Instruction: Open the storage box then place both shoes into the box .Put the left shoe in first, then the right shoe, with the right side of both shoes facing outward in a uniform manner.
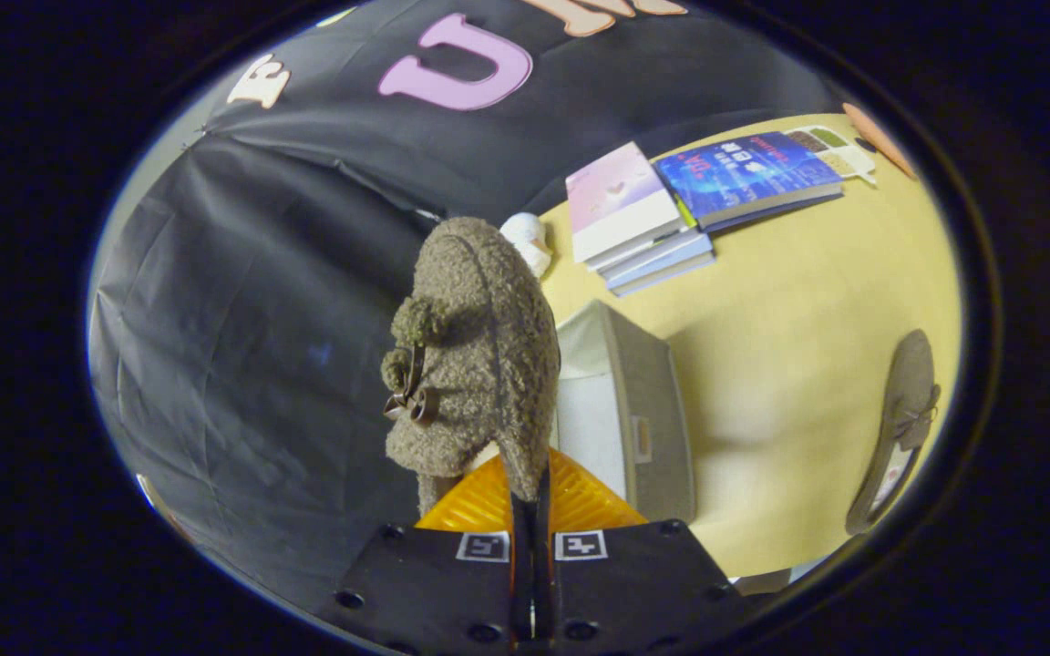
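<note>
Fuzzy grey-brown fleece covers the shoe (pixel 475 355) that the gripper (pixel 530 497) holds up off the desk; both fingers are clenched on the thin edge of the shoe's collar, so that the shoe stands on end just ahead of them, its toe pointing away and its small bow with two pompoms (pixel 411 364) turned to one side. The fingers lie close together, with only the pinched rim between them, and each carries a small square black-and-white marker near its base. The view is tilted, so the gripper is rolled well over to one side while it points along the desk.

Beyond the held shoe and partly hidden by it stands the storage box (pixel 643 410), a grey fabric box with a pale lining and a small label holder on its side; its top is open. It sits on the yellow desk (pixel 789 346), near the desk's edge by the black booth wall. The second shoe (pixel 899 428), of the same make, lies flat on the desk well apart from the box.

A stack of books (pixel 643 223) lies toward the far edge of the desk, a pink-covered one on top, and beside it a blue book (pixel 744 173) whose cover writing is too small to read. A small white object (pixel 528 239) sits by the stack at the wall.
</note>
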Demonstrator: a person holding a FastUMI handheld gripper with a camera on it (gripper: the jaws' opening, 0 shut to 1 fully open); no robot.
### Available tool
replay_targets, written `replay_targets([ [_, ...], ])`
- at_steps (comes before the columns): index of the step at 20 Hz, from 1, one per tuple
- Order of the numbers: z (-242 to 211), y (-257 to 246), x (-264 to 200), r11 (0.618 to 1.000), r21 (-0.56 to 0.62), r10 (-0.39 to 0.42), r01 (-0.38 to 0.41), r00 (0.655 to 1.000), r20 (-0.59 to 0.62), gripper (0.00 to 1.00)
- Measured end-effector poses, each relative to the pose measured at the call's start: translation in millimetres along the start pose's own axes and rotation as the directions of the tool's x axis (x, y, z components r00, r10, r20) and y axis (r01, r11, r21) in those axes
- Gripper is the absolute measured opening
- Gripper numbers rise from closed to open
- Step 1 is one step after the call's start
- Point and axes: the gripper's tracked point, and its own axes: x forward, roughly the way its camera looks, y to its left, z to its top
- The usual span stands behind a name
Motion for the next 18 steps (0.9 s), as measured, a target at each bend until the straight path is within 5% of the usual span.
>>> replay_targets([
  [10,-51.3,3.3,80.7,0.991,-0.087,-0.113,0.103,0.988,-0.11,0.05],
  [18,-84.9,-24.7,121.6,0.967,-0.123,-0.244,0.221,0.945,-0.218,0.05],
])
